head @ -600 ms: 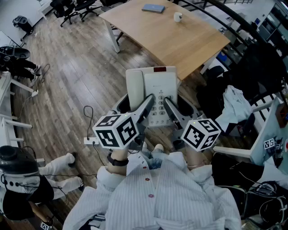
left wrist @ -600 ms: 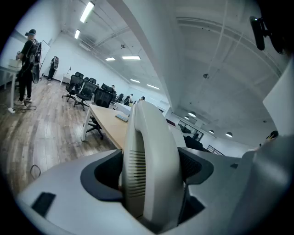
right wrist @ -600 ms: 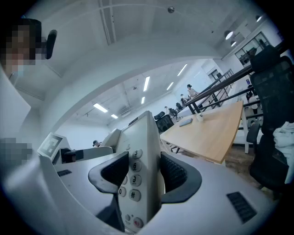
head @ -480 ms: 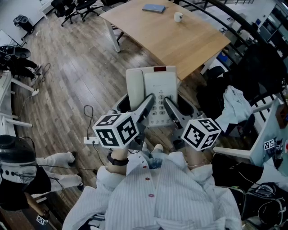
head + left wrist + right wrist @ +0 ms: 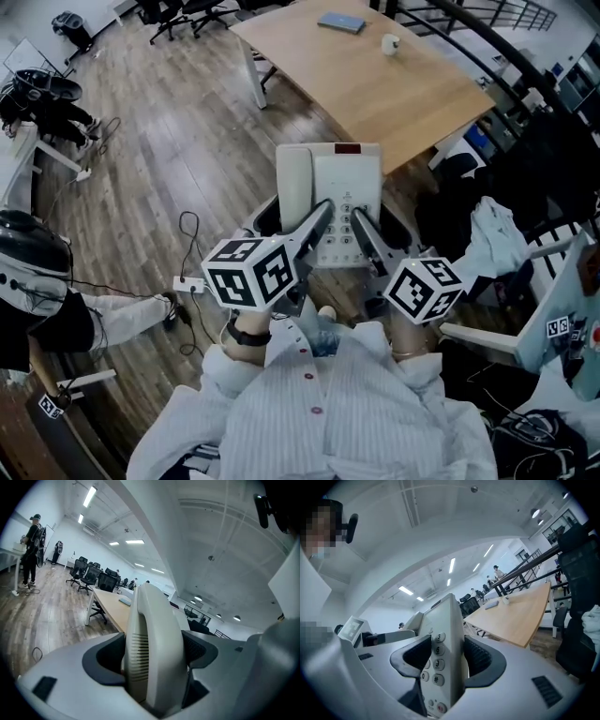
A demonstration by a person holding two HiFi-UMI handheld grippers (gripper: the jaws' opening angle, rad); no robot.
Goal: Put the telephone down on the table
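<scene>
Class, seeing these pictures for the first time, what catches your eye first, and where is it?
A pale telephone hangs in mid-air at the middle of the head view. The left gripper clamps its handset side, the right gripper its keypad side. Beyond it stands a wooden table bearing a white cup.
</scene>
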